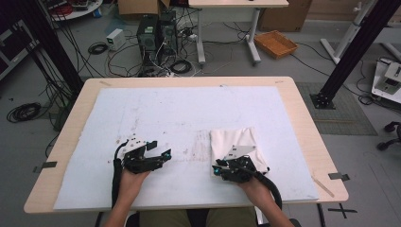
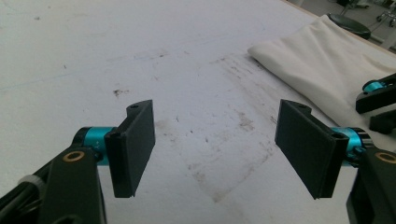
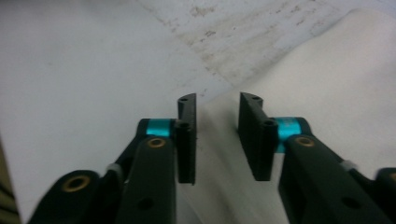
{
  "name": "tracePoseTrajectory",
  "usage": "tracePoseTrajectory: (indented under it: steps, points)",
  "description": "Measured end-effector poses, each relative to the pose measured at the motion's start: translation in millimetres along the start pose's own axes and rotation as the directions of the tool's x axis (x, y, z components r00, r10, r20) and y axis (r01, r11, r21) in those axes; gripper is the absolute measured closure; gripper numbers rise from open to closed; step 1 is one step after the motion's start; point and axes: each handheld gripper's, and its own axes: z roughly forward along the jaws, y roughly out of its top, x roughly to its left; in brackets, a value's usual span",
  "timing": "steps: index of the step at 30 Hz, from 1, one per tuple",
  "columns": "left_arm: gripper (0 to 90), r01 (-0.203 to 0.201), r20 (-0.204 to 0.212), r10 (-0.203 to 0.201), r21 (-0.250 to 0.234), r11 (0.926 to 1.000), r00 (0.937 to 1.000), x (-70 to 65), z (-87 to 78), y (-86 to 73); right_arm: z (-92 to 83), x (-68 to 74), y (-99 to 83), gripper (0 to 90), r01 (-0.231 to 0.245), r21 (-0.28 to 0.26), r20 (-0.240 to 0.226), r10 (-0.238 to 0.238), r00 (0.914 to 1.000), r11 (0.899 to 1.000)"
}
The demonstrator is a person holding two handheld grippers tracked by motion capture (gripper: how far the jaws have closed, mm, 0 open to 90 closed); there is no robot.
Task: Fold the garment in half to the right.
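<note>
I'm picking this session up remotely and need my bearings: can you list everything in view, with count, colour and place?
folded cloth: 1, cream, near right part of the mat, under the right gripper
mat: 1, white with brown stains, covering most of the table
table: 1, light wood, centre
basket: 1, orange, on the floor beyond the table
computer towers: 2, black, on the floor behind the table among cables
second table: 1, white legs, far side
cardboard boxes: several, brown, at the back
left gripper: 1, black with teal, jaws wide apart over bare mat
right gripper: 1, black with teal, jaws narrowly apart at the cloth's edge, pads not pressing it
hands: 2, at the near edge, holding the grippers
</note>
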Motion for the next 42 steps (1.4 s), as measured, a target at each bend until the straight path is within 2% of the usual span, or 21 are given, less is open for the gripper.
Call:
tracePoseTrajectory:
  steps: [2, 4, 5, 6, 8, 10, 12, 15, 18, 20, 21, 23, 25, 27, 29, 32, 35, 37, 38, 39, 42]
  points:
    - [28.8, -0.005, 0.001, 0.005, 0.002, 1.0000, 1.0000, -0.1, -0.1, 0.1, -13.2, -5.7, -1.9, 63.4, -0.016, -0.042, 0.020, 0.017, 0.9997, 0.999]
    - [28.8, -0.003, 0.001, 0.003, -0.002, 1.0000, 1.0000, -0.2, -0.6, 0.1, -31.5, -16.5, -6.1, 63.6, -0.028, -0.087, 0.072, 0.035, 0.9968, 0.996]
    - [28.7, 0.002, 0.000, -0.002, -0.004, 1.0000, 1.0000, -0.4, -0.9, 0.2, -40.4, -23.3, -9.8, 64.4, -0.037, -0.094, 0.120, 0.048, 0.9916, 0.995]
    - [28.7, 0.000, -0.001, 0.000, -0.004, 1.0000, 1.0000, -0.1, -1.1, 0.4, -47.6, -30.9, -14.6, 67.3, -0.047, -0.083, 0.174, 0.061, 0.9828, 0.995]
    - [28.8, 0.001, 0.001, -0.001, -0.005, 1.0000, 1.0000, 0.3, -0.5, 0.4, -58.1, -46.3, -27.1, 68.1, -0.084, -0.056, 0.251, 0.095, 0.9633, 0.995]
    - [28.8, 0.003, -0.001, -0.003, -0.005, 1.0000, 1.0000, 0.5, 0.1, 0.4, -63.3, -59.4, -41.0, 70.2, -0.117, -0.018, 0.293, 0.117, 0.9490, 0.993]
    - [28.8, 0.001, -0.002, -0.001, -0.006, 1.0000, 1.0000, 1.0, 0.1, 0.6, -65.8, -67.9, -53.7, 70.9, -0.139, 0.014, 0.315, 0.127, 0.9406, 0.990]
    - [28.8, 0.003, -0.003, -0.003, -0.007, 1.0000, 1.0000, 1.3, -0.3, 0.7, -70.7, -74.1, -63.5, 70.9, -0.156, 0.006, 0.311, 0.147, 0.9389, 0.988]
    - [28.7, 0.002, -0.003, -0.002, -0.011, 0.9999, 1.0000, 1.1, -0.6, 0.8, -72.1, -74.2, -63.8, 70.3, -0.176, 0.005, 0.308, 0.166, 0.9366, 0.984]
    - [28.7, -0.004, -0.003, 0.004, -0.011, 0.9999, 1.0000, 1.4, -1.0, 1.0, -74.2, -73.0, -60.6, 62.1, -0.177, -0.007, 0.313, 0.170, 0.9344, 0.984]
    - [28.8, -0.004, -0.003, 0.004, -0.011, 0.9999, 1.0000, 1.6, -1.1, 1.3, -77.1, -72.5, -57.5, 58.3, -0.168, -0.045, 0.306, 0.173, 0.9361, 0.985]
    - [28.7, -0.001, -0.005, 0.001, -0.015, 0.9999, 1.0000, 2.4, -1.1, 1.8, -82.9, -73.0, -47.9, 60.9, -0.127, -0.131, 0.293, 0.161, 0.9424, 0.983]
    - [28.7, 0.001, -0.006, -0.001, -0.021, 0.9998, 1.0000, 2.9, -1.2, 2.1, -80.5, -78.4, -35.7, 72.6, -0.075, -0.140, 0.293, 0.114, 0.9494, 0.987]
    - [28.7, -0.003, -0.002, 0.003, -0.029, 0.9996, 1.0000, 3.5, -2.0, 2.6, -69.5, -89.7, -23.5, 74.7, -0.080, -0.157, 0.262, 0.119, 0.9576, 0.984]
    - [26.9, -0.004, -0.005, 0.004, -0.040, 0.9992, 1.0000, 4.1, -2.8, 3.2, -54.9, -103.4, -13.5, 74.4, -0.126, -0.159, 0.258, 0.164, 0.9520, 0.979]
    - [25.7, -0.010, -0.001, 0.010, -0.043, 0.9990, 1.0000, 5.4, -4.0, 3.3, -33.4, -124.7, -7.3, 74.3, -0.186, -0.110, 0.261, 0.209, 0.9425, 0.976]
    - [25.7, -0.014, -0.001, 0.014, -0.052, 0.9985, 0.9999, 6.3, -5.2, 3.2, -22.2, -137.0, -12.1, 73.2, -0.212, -0.035, 0.309, 0.212, 0.9273, 0.977]
    - [25.7, -0.016, 0.002, 0.016, -0.059, 0.9981, 0.9999, 7.2, -6.7, 3.5, -27.4, -140.9, -15.0, 69.6, -0.251, -0.046, 0.298, 0.253, 0.9203, 0.967]
    - [25.7, -0.017, 0.006, 0.018, -0.068, 0.9976, 0.9998, 7.8, -7.5, 3.6, -32.0, -139.7, -15.0, 67.8, -0.249, -0.048, 0.311, 0.252, 0.9165, 0.967]
    - [25.7, -0.020, 0.007, 0.021, -0.076, 0.9969, 0.9998, 8.5, -8.6, 3.9, -37.7, -137.5, -15.5, 66.2, -0.239, -0.068, 0.313, 0.248, 0.9169, 0.969]
    - [25.7, -0.030, 0.008, 0.031, -0.101, 0.9944, 0.9995, 11.1, -11.8, 4.8, -58.8, -127.5, -19.3, 54.6, -0.221, -0.166, 0.299, 0.263, 0.9173, 0.961]
